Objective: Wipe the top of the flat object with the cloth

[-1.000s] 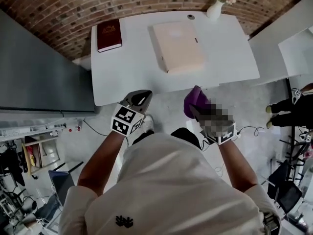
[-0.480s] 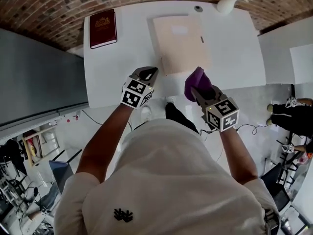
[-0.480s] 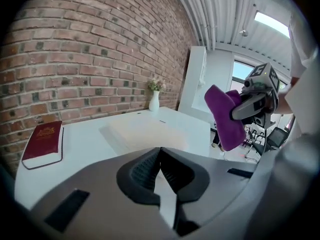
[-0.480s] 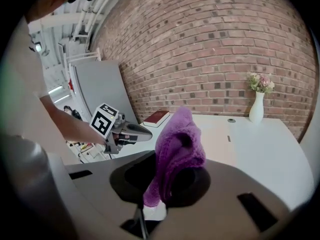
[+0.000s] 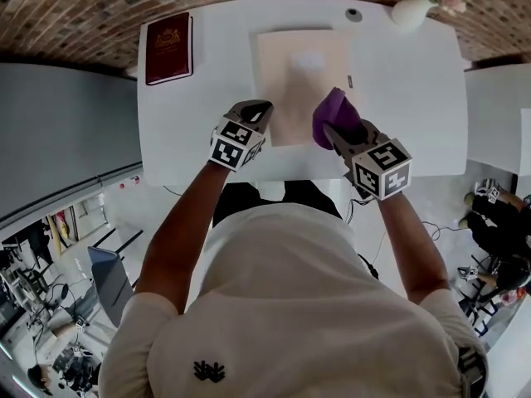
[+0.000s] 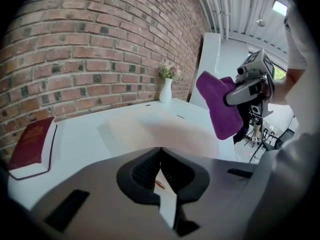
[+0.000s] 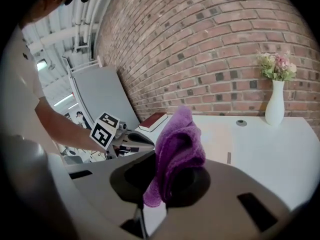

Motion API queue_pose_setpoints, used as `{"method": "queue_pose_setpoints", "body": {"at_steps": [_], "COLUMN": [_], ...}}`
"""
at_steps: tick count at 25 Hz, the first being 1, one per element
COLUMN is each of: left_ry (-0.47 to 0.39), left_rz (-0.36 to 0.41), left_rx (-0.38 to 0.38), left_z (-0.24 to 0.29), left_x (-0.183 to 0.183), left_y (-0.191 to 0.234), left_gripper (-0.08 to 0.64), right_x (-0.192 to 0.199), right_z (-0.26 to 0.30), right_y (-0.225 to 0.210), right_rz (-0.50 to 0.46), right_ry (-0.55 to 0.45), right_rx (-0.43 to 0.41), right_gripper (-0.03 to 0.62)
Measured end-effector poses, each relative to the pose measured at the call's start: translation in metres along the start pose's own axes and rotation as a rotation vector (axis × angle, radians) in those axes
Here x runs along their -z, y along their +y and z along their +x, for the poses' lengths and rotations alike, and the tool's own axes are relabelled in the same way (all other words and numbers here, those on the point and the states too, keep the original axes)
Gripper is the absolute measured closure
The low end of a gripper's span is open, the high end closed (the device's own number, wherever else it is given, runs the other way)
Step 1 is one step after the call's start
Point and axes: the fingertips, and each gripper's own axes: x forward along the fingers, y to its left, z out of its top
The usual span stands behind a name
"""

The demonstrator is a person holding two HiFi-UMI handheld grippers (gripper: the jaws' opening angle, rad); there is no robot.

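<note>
Currently, by item:

Flat object (image 5: 292, 73): pale beige slab, flat on the white tabletop (image 5: 398, 98), roughly central. Its long axis runs near to far.

Cloth (image 5: 333, 110): purple and bunched, pinched in the right tool (image 5: 330, 131), whose jaws are clamped on its lower folds. It hangs over the near right part of the flat object. From the left gripper view it looks raised off the surface, but contact cannot be settled.

Left tool (image 5: 255, 108): jaws closed together with nothing between them. It sits at the flat object's near left edge, level with the right tool.

Key relation: most of the unwiped top lies to the far side and to the left of the cloth. The right tool is the nearer one, so the likely move is a short drop, then strokes away along the long axis.

Also present: a dark red book (image 5: 168, 48) at far left and a white vase (image 5: 412, 11) with flowers at far right, both well apart from the flat object.
</note>
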Motion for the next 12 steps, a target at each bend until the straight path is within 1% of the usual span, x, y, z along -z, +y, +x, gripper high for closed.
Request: {"method": "queue_pose_setpoints", "body": {"at_steps": [2, 9, 10, 12], "left_ry": [0.023, 0.099, 0.106, 0.115], "left_rz": [0.012, 0.091, 0.087, 0.04], "left_rx": [-0.008, 0.039, 0.048, 0.073], "left_z": [0.01, 0.033, 0.034, 0.034], "left_x": [0.004, 0.017, 0.019, 0.022], "left_y": [0.003, -0.002, -0.002, 0.0], "left_gripper": [0.535, 0.535, 0.535, 0.535], "right_x": [-0.005, -0.028, -0.032, -0.042], "right_z": [0.008, 0.045, 0.054, 0.075], "right_y": [-0.012, -0.034, -0.034, -0.035], "right_rz": [0.006, 0.024, 0.02, 0.014], "right_ry": [0.003, 0.023, 0.029, 0.043], "right_rx": [-0.013, -0.032, -0.038, -0.05], "right_gripper": [0.514, 0.514, 0.514, 0.514]}}
